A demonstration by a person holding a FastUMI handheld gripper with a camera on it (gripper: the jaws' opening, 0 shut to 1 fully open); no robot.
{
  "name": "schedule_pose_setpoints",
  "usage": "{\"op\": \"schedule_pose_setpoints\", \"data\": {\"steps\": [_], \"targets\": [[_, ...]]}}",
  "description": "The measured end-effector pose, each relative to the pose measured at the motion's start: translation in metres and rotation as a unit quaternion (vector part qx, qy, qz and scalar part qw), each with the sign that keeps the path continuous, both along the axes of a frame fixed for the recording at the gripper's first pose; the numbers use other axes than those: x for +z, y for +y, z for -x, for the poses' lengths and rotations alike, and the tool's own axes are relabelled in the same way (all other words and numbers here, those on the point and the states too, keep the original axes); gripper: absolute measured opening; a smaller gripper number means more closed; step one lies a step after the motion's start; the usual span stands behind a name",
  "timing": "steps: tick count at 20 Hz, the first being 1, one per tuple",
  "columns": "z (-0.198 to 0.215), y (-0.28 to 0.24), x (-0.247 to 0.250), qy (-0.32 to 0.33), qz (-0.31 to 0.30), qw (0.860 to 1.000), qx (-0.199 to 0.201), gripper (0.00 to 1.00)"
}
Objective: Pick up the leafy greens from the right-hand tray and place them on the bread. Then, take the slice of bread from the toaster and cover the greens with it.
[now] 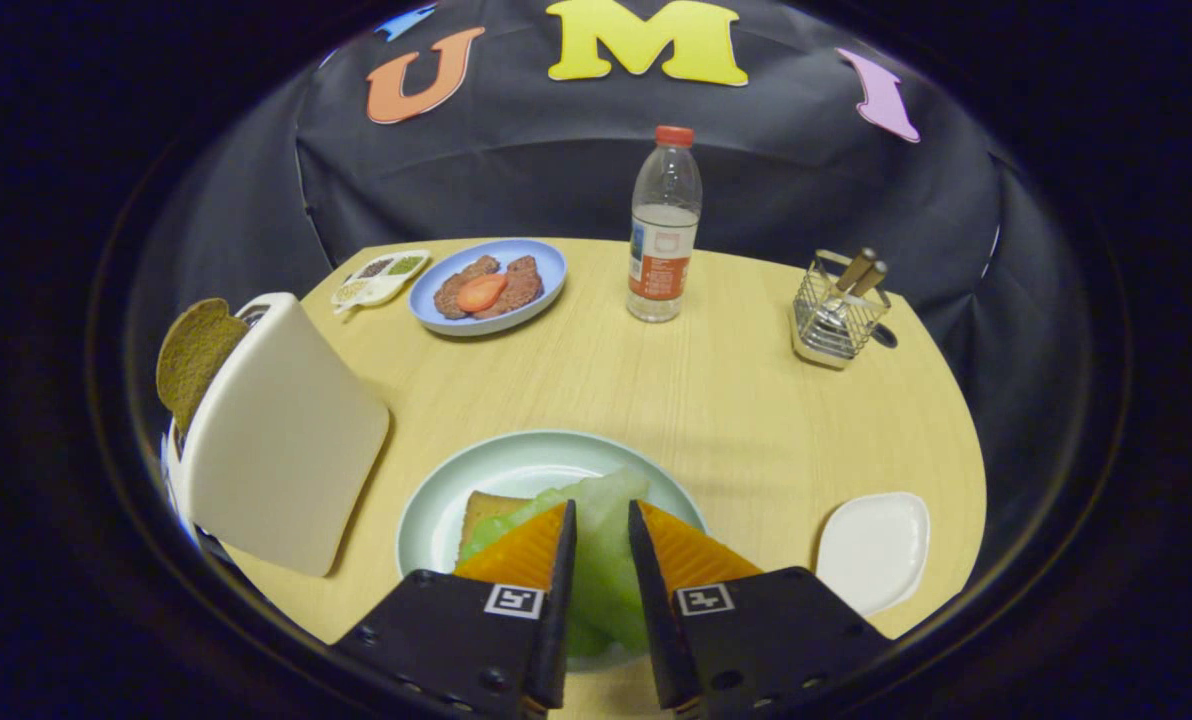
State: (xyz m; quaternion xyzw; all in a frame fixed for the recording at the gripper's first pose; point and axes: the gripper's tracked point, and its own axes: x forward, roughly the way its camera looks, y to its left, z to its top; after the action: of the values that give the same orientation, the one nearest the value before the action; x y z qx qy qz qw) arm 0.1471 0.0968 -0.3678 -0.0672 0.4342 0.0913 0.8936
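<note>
Gripper [602, 520]: narrow gap, fingers either side of the greens [596, 560]; whether both pads press the leaf, cannot tell.
Greens: between the fingers, over the bread [486, 512] on the near plate [516, 460]; long axis running near to far, along the fingers.
Bread: under the greens' left part, one corner showing left of the left finger.
Tray [874, 548]: right of the plate, near the table's near-right edge, bare.
Step, as judged: greens at the bread, release probably next, then a move to the toaster [276, 440].
Key relation: toaster slice [194, 358] left of the gripper and a little farther, standing up out of the slot on the toaster's far-left side, broad white wall facing the plate.
Room: open table [716, 390] between plate and toaster, and far of the plate up to the bottle [664, 225].
Edges: toaster near the table's left edge; approach from above looks freest.
</note>
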Motion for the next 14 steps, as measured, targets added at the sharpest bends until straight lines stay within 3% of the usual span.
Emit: {"op": "schedule_pose_setpoints", "data": {"steps": [5, 8, 13, 14], "targets": [[0.014, 0.013, 0.049, -0.044, 0.0, 0.999, -0.001, 0.56], [0.028, 0.043, 0.084, -0.067, -0.025, 0.997, 0.007, 0.77], [0.038, 0.097, 0.13, -0.099, -0.063, 0.993, 0.028, 0.87], [0.039, 0.107, 0.137, -0.103, -0.071, 0.992, 0.031, 0.93]]}}
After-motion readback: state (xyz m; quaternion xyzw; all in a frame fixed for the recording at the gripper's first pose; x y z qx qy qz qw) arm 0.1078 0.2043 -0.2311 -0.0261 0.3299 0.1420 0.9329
